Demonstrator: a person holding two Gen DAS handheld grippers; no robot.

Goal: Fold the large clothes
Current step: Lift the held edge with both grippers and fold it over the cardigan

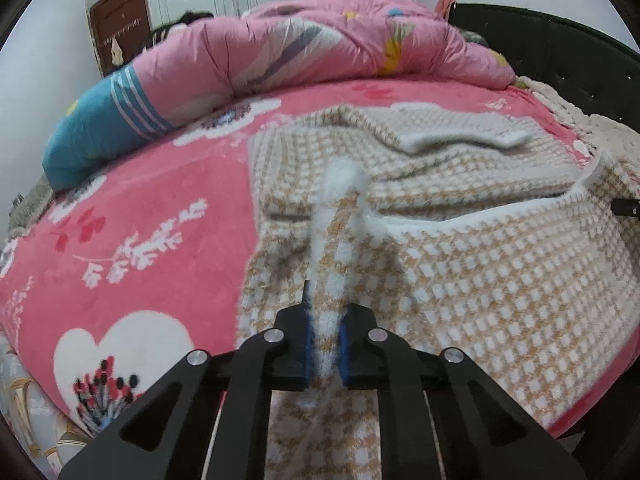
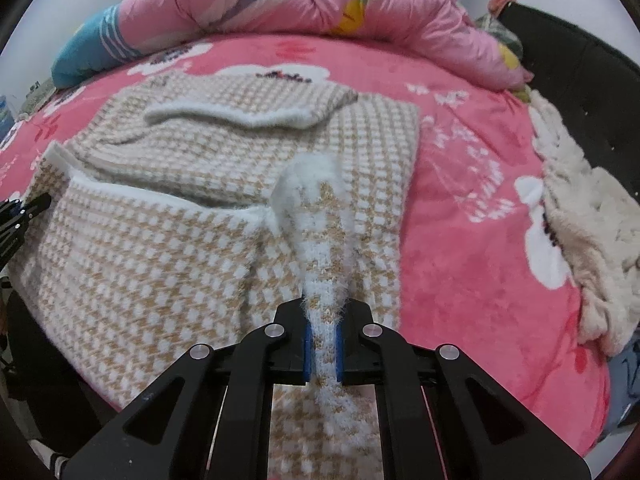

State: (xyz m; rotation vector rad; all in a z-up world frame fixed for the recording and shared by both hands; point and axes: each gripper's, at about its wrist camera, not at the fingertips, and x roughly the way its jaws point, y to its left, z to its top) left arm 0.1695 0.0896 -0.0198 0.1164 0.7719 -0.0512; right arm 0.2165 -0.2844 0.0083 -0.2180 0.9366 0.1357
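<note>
A: Pinching first: the left gripper (image 1: 326,332) had its blue pads (image 1: 307,344) pressed together on a bunched ridge of the beige-and-white checked fuzzy knit sweater (image 1: 460,272). The right gripper (image 2: 322,344) did the same, its jaws clamped on a second ridge of the hem.

B: Where did the garment lie?

A: Spread on the pink floral plush bedspread (image 1: 140,220), near edge toward the cameras, hem lifted into two little peaks. Its white ribbed trim (image 2: 168,198) ran across between the grips. A sleeve with a white fluffy cuff (image 2: 240,114) lay folded over the far half of the body.

B: Handling?

A: Soft, limp, thick, probably light for its bulk. No stiffness, so it would sag between the two holds. Fuzzy pile should grip the pads well, slipping unlikely. Snagging is the risk, since loose fibres stood out at the jaws. Best holds looked like the two hem corners, as taken, with the hands kept apart so the edge stays taut.

B: Farther back?

A: A cream shaggy throw (image 2: 592,248) at the right edge of the bed, then a puffy pink quilted duvet (image 1: 320,40) heaped beside a teal striped pillow (image 1: 100,128), a black padded headboard (image 1: 560,52), a brown wooden door (image 1: 118,20).
</note>
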